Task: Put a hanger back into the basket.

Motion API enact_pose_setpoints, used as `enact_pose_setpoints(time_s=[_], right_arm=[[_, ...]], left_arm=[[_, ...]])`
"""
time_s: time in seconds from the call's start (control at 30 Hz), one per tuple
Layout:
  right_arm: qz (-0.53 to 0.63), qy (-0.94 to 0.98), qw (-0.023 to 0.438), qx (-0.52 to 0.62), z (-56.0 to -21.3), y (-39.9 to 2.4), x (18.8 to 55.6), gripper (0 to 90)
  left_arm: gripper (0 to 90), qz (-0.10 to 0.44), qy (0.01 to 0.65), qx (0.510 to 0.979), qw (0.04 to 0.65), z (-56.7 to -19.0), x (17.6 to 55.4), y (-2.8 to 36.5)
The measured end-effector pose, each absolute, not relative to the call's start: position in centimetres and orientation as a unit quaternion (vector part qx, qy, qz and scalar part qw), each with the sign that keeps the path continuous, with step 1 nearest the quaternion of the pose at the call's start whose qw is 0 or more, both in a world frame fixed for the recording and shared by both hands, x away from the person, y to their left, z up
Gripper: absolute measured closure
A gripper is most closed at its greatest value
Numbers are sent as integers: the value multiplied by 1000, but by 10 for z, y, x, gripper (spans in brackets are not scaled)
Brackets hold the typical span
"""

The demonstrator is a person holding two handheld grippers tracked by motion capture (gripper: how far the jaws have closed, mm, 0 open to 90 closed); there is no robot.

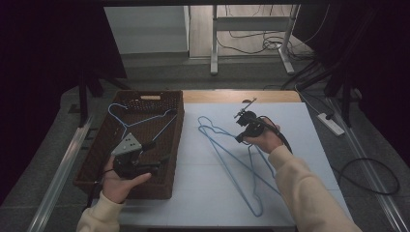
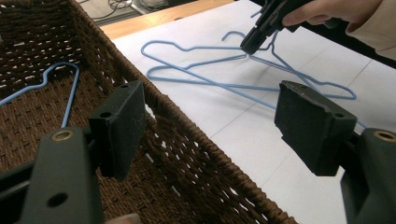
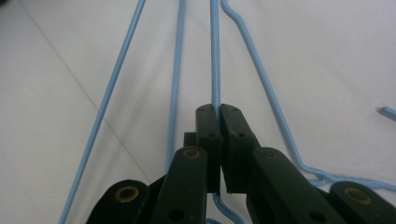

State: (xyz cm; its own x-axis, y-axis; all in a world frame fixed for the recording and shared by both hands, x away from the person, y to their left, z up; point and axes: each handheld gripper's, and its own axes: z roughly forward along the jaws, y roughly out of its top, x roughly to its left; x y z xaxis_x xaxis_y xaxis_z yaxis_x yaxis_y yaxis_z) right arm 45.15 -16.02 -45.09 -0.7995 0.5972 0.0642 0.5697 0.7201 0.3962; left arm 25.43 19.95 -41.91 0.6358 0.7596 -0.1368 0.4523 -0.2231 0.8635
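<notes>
Blue wire hangers (image 1: 227, 145) lie overlapped on the white table (image 1: 309, 145); how many is hard to tell. The right gripper (image 3: 219, 109) has its jaws clamped on one wire. Left, a brown wicker basket (image 1: 176, 140) holds another blue hanger (image 1: 126, 121); above it the left gripper (image 2: 210, 121) has jaws apart.

A lab-like recording space: dark curtains (image 1: 43, 72), loose floor cables (image 1: 251, 41), power strip (image 1: 331, 123)

White table top (image 1: 300, 145), brown wicker basket (image 1: 95, 164) at left — blue wire hangers (image 1: 232, 150) beside it
</notes>
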Motion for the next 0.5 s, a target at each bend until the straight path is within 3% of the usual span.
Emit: enact_pose_setpoints(time_s=[0.5], right_arm=[[249, 905, 22, 345, -417, -166, 438, 881]], left_arm=[[258, 163, 374, 770, 490, -405, 245, 184]])
